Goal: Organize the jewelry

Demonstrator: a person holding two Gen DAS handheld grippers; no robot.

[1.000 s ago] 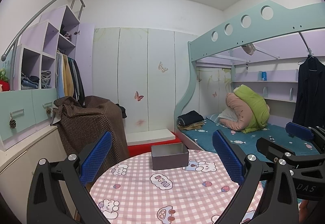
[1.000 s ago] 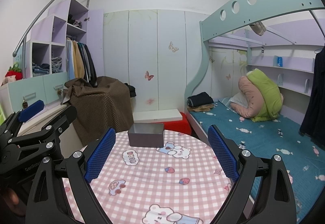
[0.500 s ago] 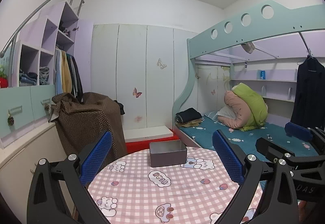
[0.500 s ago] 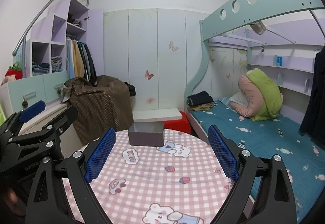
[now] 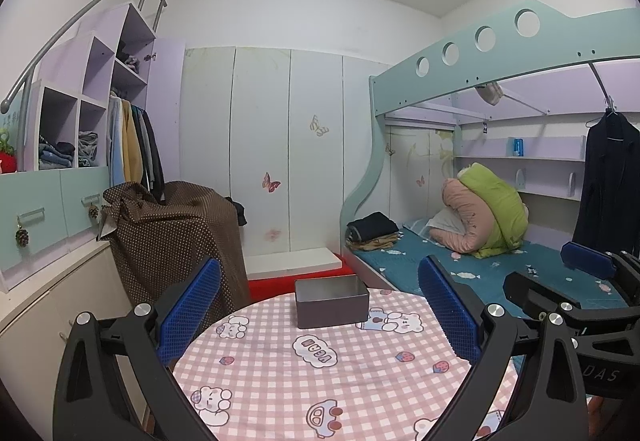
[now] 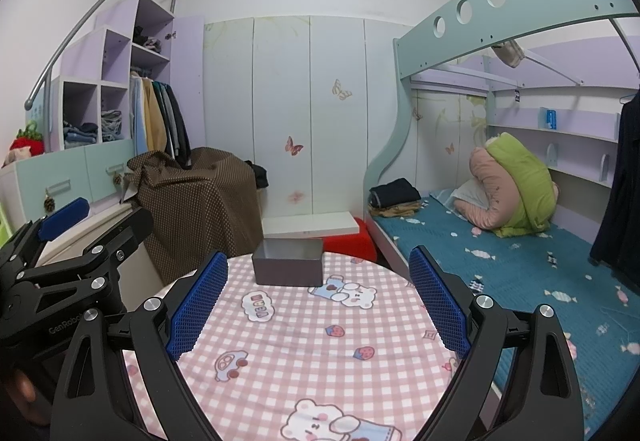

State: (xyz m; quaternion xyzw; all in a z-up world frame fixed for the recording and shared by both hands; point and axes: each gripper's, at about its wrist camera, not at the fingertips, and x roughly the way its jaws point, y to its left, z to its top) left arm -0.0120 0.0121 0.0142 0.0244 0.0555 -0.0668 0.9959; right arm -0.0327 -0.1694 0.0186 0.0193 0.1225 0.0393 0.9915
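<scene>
Hovering over the round checkered surface (image 5: 320, 381), left tongs (image 5: 318, 315) and right tongs (image 6: 318, 299) both spread wide, holding nothing. Grey box (image 5: 331, 302) sits open at the far edge; no jewelry visible. Best guess: approach the box level and slowly. Readable text: "GenRobo" on the left tool, "DAS" on the right.

"GenRobo" on left gripper (image 6: 64, 241).

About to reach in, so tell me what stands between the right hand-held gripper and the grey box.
Nothing visible. Between the right hand-held gripper and the open grey rectangular metal box lies only bare pink checked tablecloth. The left hand-held gripper is equally unobstructed.
</scene>
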